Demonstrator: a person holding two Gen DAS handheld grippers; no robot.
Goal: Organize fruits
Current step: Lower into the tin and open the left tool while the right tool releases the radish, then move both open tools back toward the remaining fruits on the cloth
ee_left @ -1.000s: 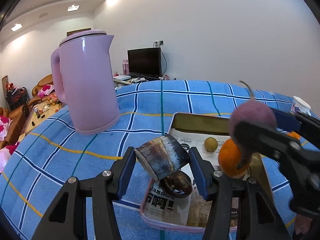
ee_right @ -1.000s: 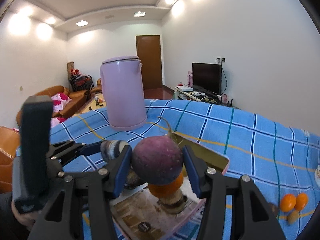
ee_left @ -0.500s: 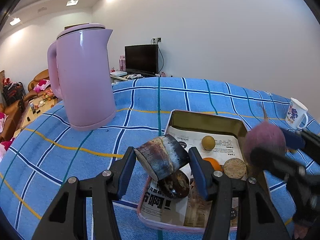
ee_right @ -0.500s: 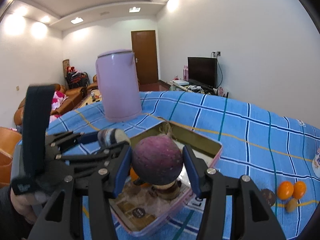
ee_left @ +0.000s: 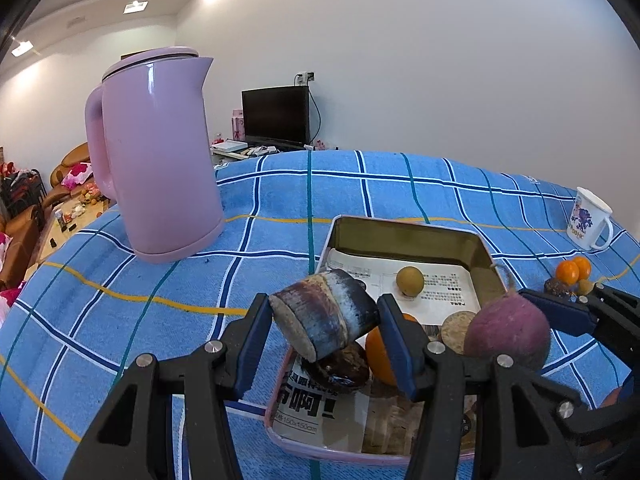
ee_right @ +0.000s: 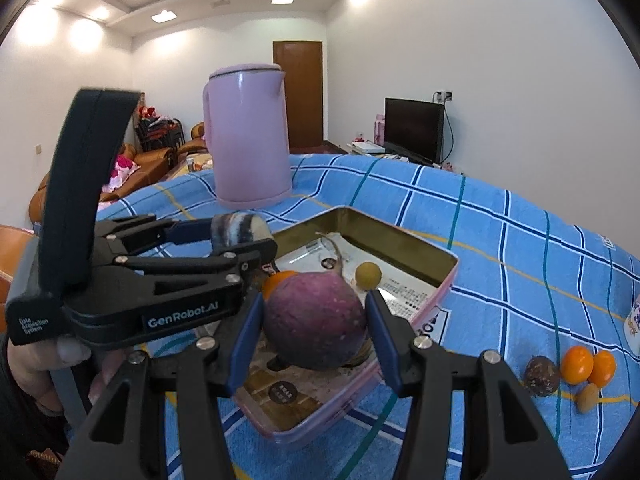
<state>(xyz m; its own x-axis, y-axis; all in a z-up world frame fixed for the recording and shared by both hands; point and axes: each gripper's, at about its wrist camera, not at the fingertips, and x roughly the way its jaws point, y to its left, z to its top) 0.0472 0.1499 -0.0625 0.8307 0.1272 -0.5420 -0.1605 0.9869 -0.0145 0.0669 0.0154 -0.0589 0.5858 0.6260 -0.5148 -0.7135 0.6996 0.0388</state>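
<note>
The left hand-held gripper (ee_left: 324,320) was clamped on a dark, streaked cylinder (ee_left: 326,320), held tilted above the near-left edge of the tin tray (ee_left: 412,230). The right hand-held gripper (ee_right: 314,326) gripped a purple round root (ee_right: 316,320) over the tray's near end. Inside lay an orange (ee_left: 380,356) and a small yellow fruit (ee_left: 410,281). At three o'clock of the tray, loose fruits (ee_right: 576,366) sat on the bench (ee_right: 500,248); a pink kettle (ee_left: 156,152) stood at ten o'clock.

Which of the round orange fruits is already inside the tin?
The single orange inside the tin, beside the left gripper. The other two oranges sit together on the tablecloth by the mug.
</note>
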